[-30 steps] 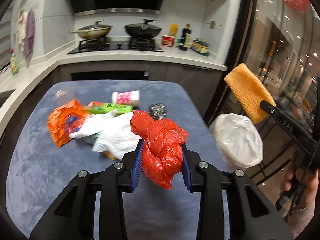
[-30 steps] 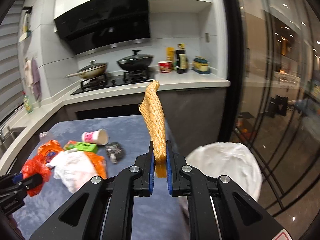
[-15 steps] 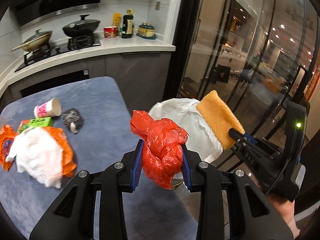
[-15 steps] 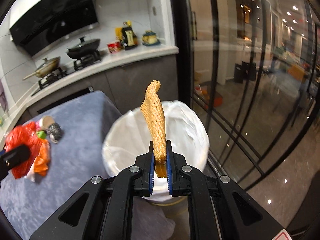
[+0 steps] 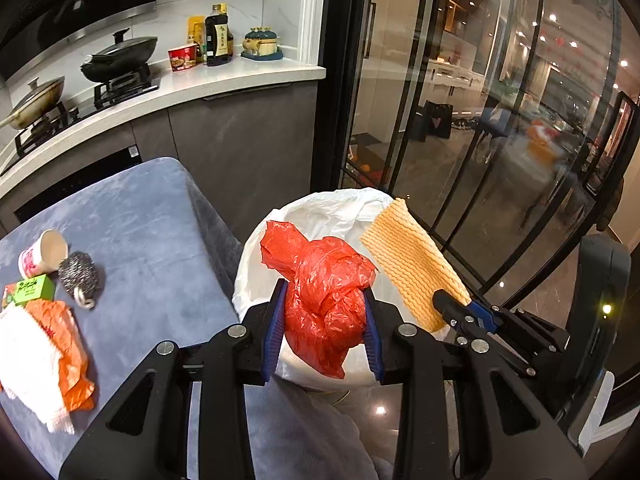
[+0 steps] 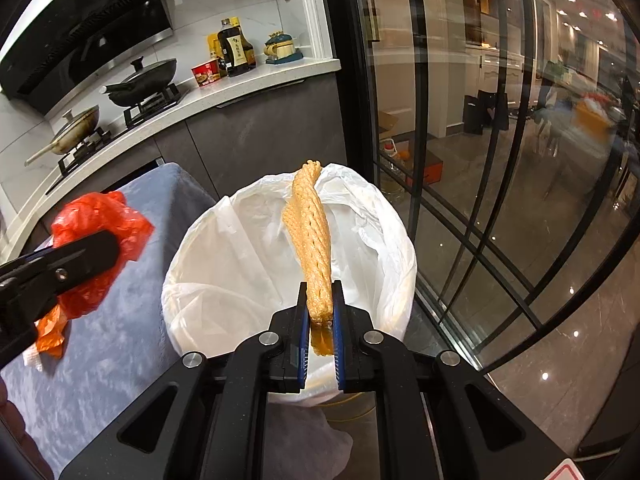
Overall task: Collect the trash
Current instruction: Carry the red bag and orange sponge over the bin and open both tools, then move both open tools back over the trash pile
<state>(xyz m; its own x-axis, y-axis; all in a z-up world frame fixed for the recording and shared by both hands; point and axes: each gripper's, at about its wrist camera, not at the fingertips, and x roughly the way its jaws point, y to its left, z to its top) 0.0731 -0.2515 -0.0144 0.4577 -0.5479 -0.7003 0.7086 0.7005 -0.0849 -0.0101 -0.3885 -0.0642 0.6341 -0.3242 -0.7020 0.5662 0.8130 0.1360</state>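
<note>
My left gripper [image 5: 322, 330] is shut on a crumpled red plastic bag [image 5: 324, 296], held over the near rim of the white-lined trash bin [image 5: 340, 208]. My right gripper [image 6: 320, 336] is shut on a yellow foam net sleeve [image 6: 310, 236], held above the bin's [image 6: 224, 264] opening. The right gripper [image 5: 468, 308] with the sleeve [image 5: 412, 264] shows in the left wrist view to the right of the bag. The red bag [image 6: 96, 236] and left gripper show at the left of the right wrist view.
On the blue-grey table [image 5: 152, 248] lie a paper cup [image 5: 42, 252], a steel scourer [image 5: 78, 276], a green box [image 5: 30, 288], an orange wrapper [image 5: 68, 352] and a white tissue [image 5: 28, 368]. Glass doors [image 6: 500, 160] stand right of the bin. A kitchen counter [image 5: 192, 88] runs behind.
Both grippers have swung right from above the table to over the bin, each still holding its item. The bin now fills the middle of both views.
</note>
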